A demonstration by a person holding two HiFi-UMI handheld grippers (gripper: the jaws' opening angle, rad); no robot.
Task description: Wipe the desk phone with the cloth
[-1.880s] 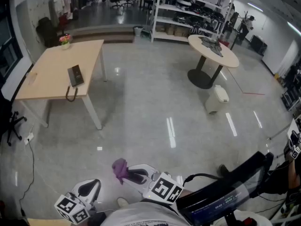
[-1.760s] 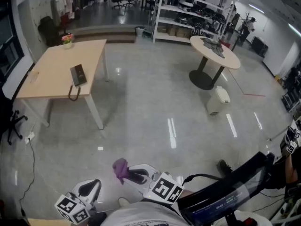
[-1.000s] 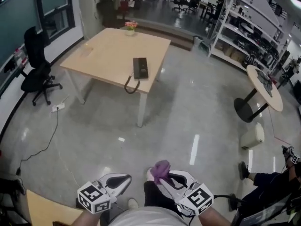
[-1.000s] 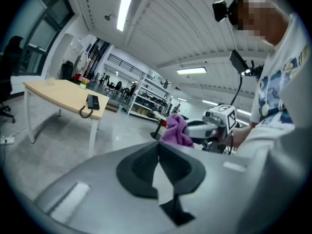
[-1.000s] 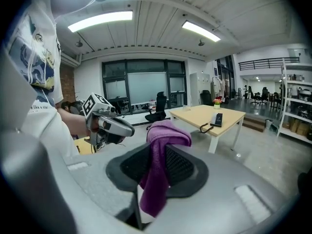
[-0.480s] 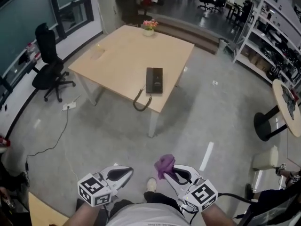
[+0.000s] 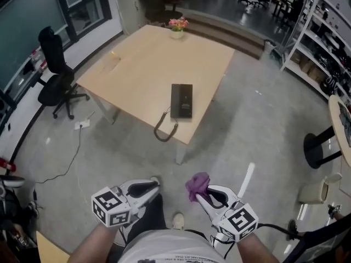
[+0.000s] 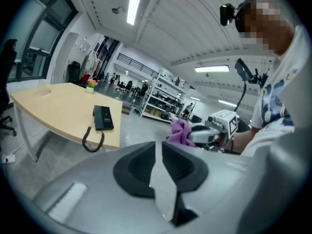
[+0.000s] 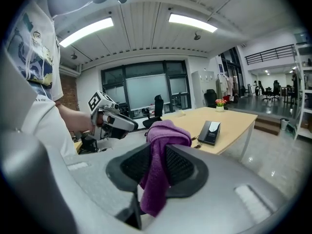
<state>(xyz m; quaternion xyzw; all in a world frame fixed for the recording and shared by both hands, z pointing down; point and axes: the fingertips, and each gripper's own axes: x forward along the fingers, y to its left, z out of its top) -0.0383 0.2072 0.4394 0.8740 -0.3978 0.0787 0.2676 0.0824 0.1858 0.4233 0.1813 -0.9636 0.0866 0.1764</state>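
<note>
A black desk phone [image 7: 181, 100] lies near the front edge of a light wooden table [image 7: 137, 59], and its coiled cord [image 7: 164, 130] hangs over that edge. Both grippers are held low over the floor, well short of the table. My right gripper [image 7: 201, 193] is shut on a purple cloth [image 7: 197, 184], which bunches above the jaws and hangs between them [image 9: 157, 172]. My left gripper [image 7: 156, 187] has just been opening. Its pads stand a narrow gap apart with nothing between them [image 8: 158, 147]. The phone [image 9: 211, 131] shows ahead in the right gripper view.
A black office chair [image 7: 54, 70] stands left of the table, and a flower pot [image 7: 176, 25] sits at its far edge. A cable [image 7: 60, 166] trails on the floor at left. Shelving [image 7: 318, 34], a round table [image 7: 341, 122] and a white bin [image 7: 317, 191] are at right.
The view has swung round to the wooden table and come closer; the phone looks larger and nearer the middle. Both grippers stay low in front, the cloth still in the right one.
</note>
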